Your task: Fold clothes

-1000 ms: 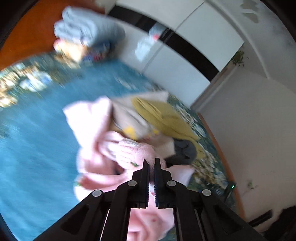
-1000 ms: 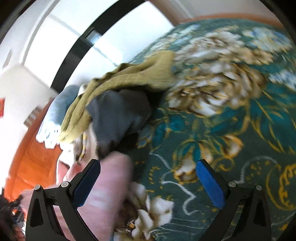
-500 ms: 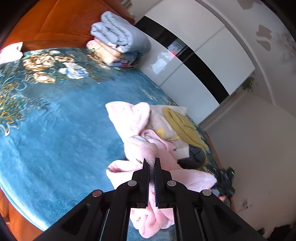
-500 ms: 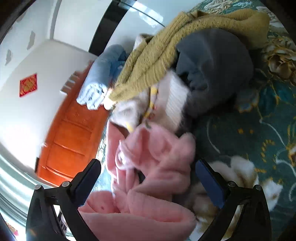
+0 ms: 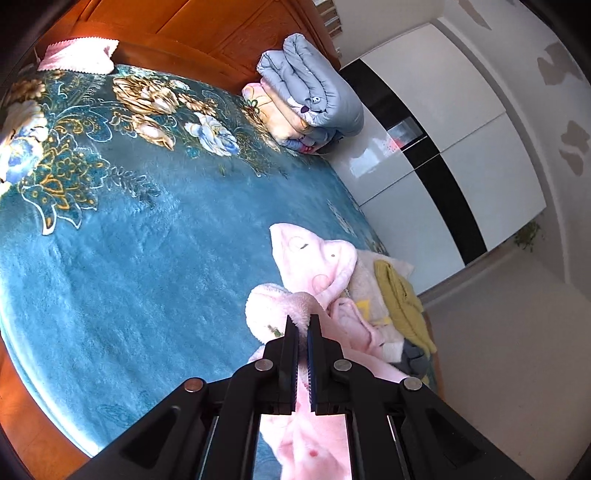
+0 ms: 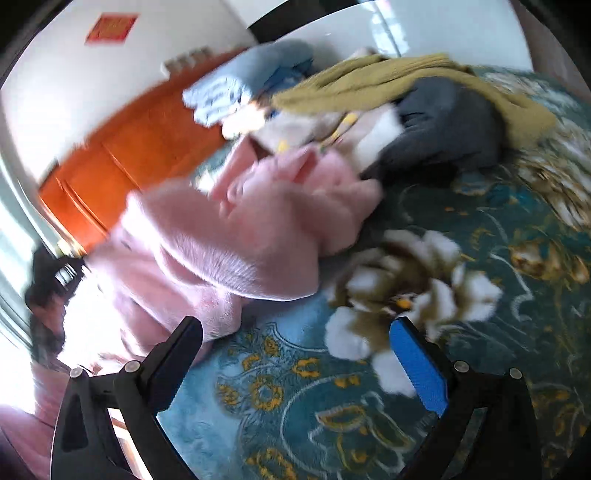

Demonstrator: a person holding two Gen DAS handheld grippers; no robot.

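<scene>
A fluffy pink garment lies crumpled on the teal floral bedspread. My left gripper is shut on a fold of it and holds that part up. The same pink garment fills the left middle of the right wrist view. My right gripper is open and empty, just above the bedspread, with the garment's edge near its left finger. An olive knit, a dark grey piece and a cream piece lie heaped beyond the pink garment.
Folded blue and patterned quilts are stacked at the head of the bed by the orange wooden headboard. A white wardrobe with a black stripe stands along the bed's far side. A pink cloth lies at the headboard.
My left gripper has pulled the pink garment back and up, away from the heap. My right gripper has swung round and drawn back; the pink garment now sits left of it.
</scene>
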